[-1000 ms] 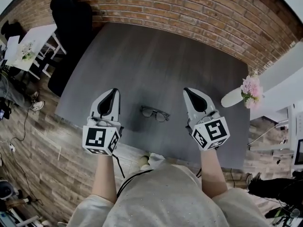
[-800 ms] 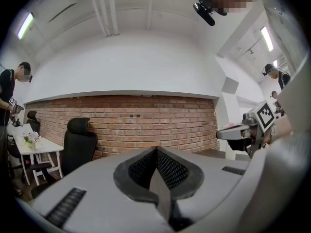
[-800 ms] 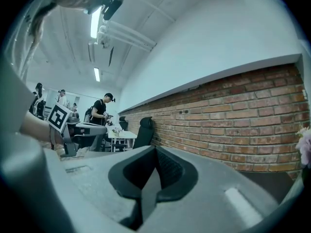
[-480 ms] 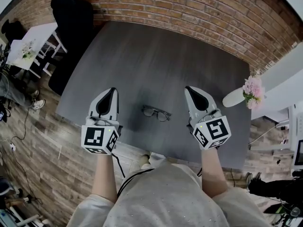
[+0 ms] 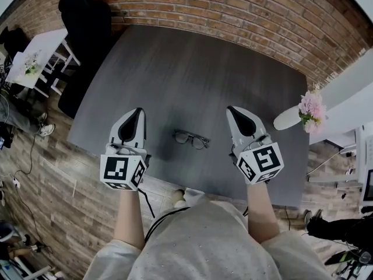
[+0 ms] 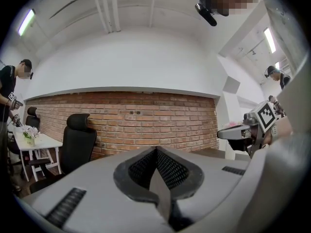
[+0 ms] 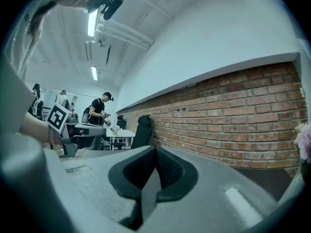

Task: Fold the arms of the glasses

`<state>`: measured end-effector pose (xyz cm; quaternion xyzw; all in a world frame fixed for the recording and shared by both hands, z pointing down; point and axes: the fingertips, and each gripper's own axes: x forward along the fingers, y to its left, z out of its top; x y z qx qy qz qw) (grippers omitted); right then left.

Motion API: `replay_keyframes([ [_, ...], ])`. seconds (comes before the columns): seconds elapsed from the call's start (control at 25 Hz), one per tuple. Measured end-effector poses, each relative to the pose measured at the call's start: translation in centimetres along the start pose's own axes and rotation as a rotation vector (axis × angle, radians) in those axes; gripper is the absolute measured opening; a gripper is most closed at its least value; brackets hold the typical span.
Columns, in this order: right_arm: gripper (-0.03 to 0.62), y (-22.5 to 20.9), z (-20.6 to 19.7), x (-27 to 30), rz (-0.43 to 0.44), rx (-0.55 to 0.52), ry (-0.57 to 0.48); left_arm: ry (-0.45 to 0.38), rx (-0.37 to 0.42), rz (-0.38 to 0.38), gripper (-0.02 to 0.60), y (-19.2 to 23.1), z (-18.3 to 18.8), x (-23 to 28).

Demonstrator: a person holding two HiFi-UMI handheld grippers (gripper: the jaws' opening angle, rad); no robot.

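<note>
Task not started, by the look of it. Glasses [image 5: 190,139] lie flat on the grey table [image 5: 175,63], lower centre of the head view, btwn the two grippers and touched by neither. Left gripper [image 5: 137,113] sits just left of them and right gripper [image 5: 232,110] just right, both pointing twd the top of the frame. Each gripper view shows jaws fully together w/ nothing btwn them, only the brick wall [image 6: 146,125] ahead. Glasses are too small to tell whether the arms are out or already in; no fold visible. Left to do, prob.: steady the frame and swing both arms in.
</note>
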<state>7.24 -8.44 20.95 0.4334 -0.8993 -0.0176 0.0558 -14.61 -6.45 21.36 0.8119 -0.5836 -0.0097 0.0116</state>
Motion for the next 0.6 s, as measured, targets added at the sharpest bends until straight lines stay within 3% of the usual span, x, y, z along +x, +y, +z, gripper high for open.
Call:
replay_keyframes([
  [0.6, 0.0, -0.9, -1.5, 0.6, -0.013, 0.022, 0.022, 0.037, -0.022, 0.0, -0.002, 0.3, -2.1, 1.0],
])
